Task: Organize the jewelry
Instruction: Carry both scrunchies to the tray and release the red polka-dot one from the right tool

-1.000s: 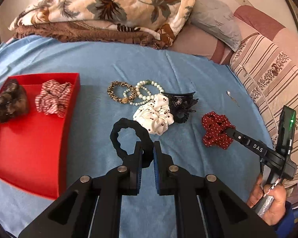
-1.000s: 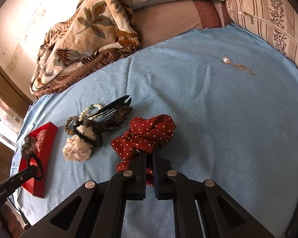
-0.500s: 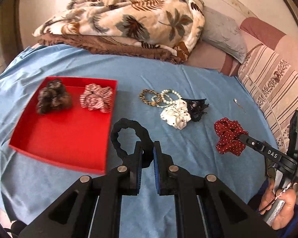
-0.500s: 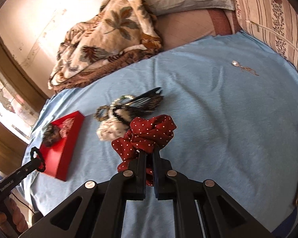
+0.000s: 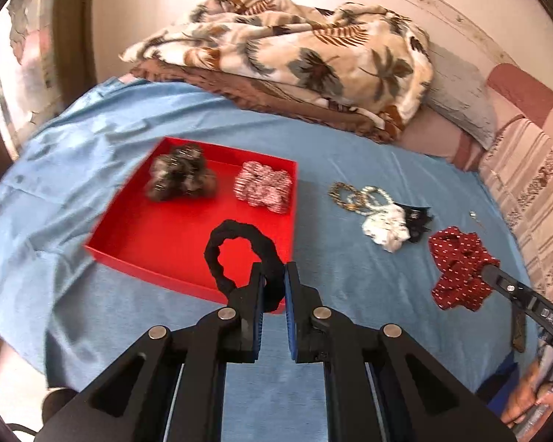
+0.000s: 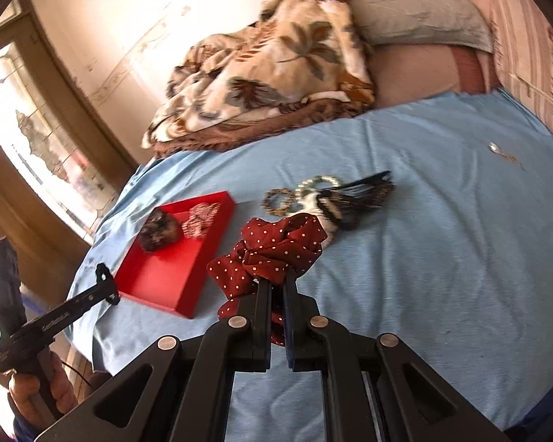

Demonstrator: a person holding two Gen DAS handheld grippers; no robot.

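The red tray (image 5: 188, 243), far left a second ago, now sits just beyond the left gripper (image 5: 273, 287), which pinches the black scrunchie (image 5: 239, 254) over its near edge. The right gripper (image 6: 274, 294), clamping the dotted red scrunchie (image 6: 276, 246), has lifted it off the blue sheet (image 6: 424, 276); both look ready for dropping in.

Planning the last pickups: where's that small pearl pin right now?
The pearl pin lies alone on the blue sheet, far right in the right wrist view, beyond the black hair claw and near the striped cushion.
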